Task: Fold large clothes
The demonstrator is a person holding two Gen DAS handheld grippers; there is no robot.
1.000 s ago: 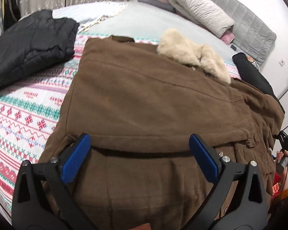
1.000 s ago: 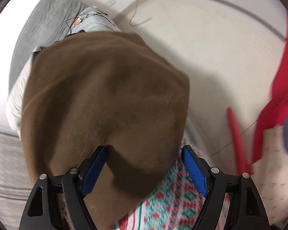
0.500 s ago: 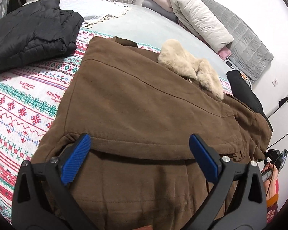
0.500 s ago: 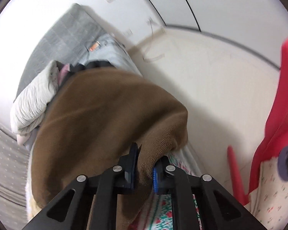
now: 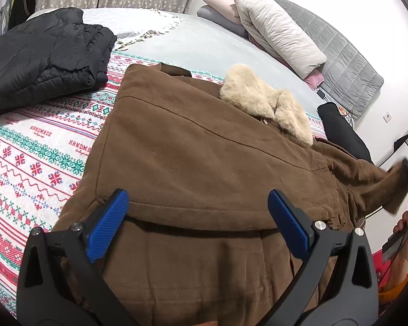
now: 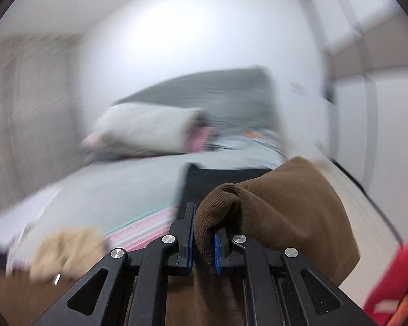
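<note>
One brown coat (image 5: 198, 163) lay spread on the bed (image 5: 204, 46), over a patterned blanket (image 5: 40, 146) in red, green and white. It had one cream fur collar (image 5: 266, 106) and one sleeve (image 5: 378, 182) lifted clear at the right edge of the left wrist view. Two grippers were in play. The left gripper (image 5: 195, 225) hovered over the coat's lower part with its jaws spread wide and nothing between them. The right gripper (image 6: 204, 244) had its jaws pressed together on the sleeve's cuff, the brown cloth bunched between the blue pads (image 6: 217, 250).

One folded black jacket (image 5: 43, 57) sat on the blanket to the left of the coat, apart from it. Another dark garment (image 5: 340, 127) lay just past the collar. Several pillows (image 5: 277, 30) were stacked against the grey headboard (image 5: 340, 57); the exact number was unclear. Nothing lay on top of the coat.

The coat's long axis ran from the near hem, under the left gripper, away toward the collar, which pointed toward the headboard. The right wrist view was heavily blurred.
</note>
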